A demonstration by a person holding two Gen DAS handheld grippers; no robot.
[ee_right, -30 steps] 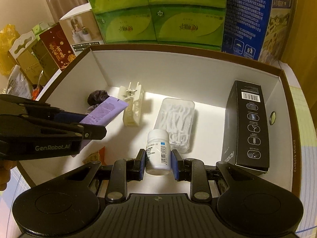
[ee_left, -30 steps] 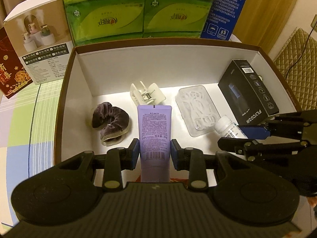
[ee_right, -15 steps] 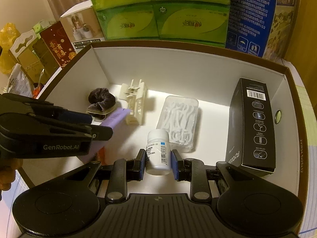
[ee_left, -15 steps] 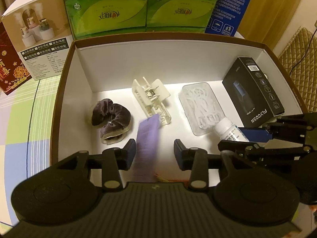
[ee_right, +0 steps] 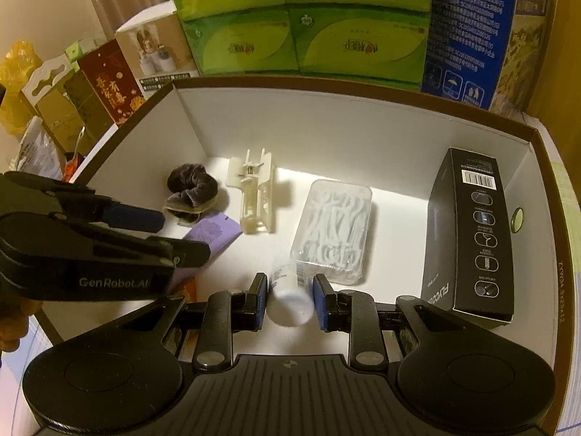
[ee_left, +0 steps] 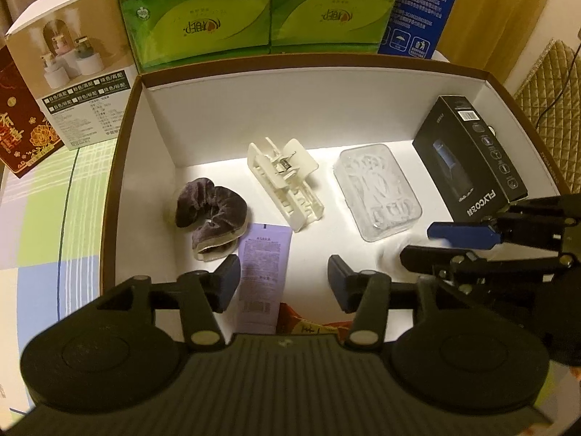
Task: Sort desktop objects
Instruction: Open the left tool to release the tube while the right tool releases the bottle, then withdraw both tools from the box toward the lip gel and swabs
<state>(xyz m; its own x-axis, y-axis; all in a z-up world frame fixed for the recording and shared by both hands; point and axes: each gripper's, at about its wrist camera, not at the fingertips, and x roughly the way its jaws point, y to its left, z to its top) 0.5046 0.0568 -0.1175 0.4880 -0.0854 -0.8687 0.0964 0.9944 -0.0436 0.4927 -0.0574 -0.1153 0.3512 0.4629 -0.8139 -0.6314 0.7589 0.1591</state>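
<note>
A purple tube [ee_left: 263,276] lies flat on the floor of the brown-rimmed white box [ee_left: 123,138], beside a velvet scrunchie [ee_left: 212,207]. My left gripper [ee_left: 285,283] hangs above the tube with its jaws opening, and the pads do not press on it. In the right wrist view my right gripper [ee_right: 290,301] is shut on a white pill bottle [ee_right: 288,283], which looks blurred and tipped between the pads. From there the left gripper [ee_right: 183,236] reaches in from the left over the tube [ee_right: 214,230]. The left wrist view shows the right gripper [ee_left: 417,243] at the right.
Also in the box [ee_right: 363,87] are a cream hair clip [ee_left: 287,178], a clear case of floss picks [ee_left: 377,189] and a black carton [ee_left: 468,160] leaning on the right wall. A red packet [ee_left: 308,323] lies by the near wall. Green tissue packs [ee_left: 203,25] stand behind.
My left jaws have spread and the purple tube has dropped from them onto the box floor by the scrunchie. The bottle in my right gripper was upright and now looks blurred and tipped.
</note>
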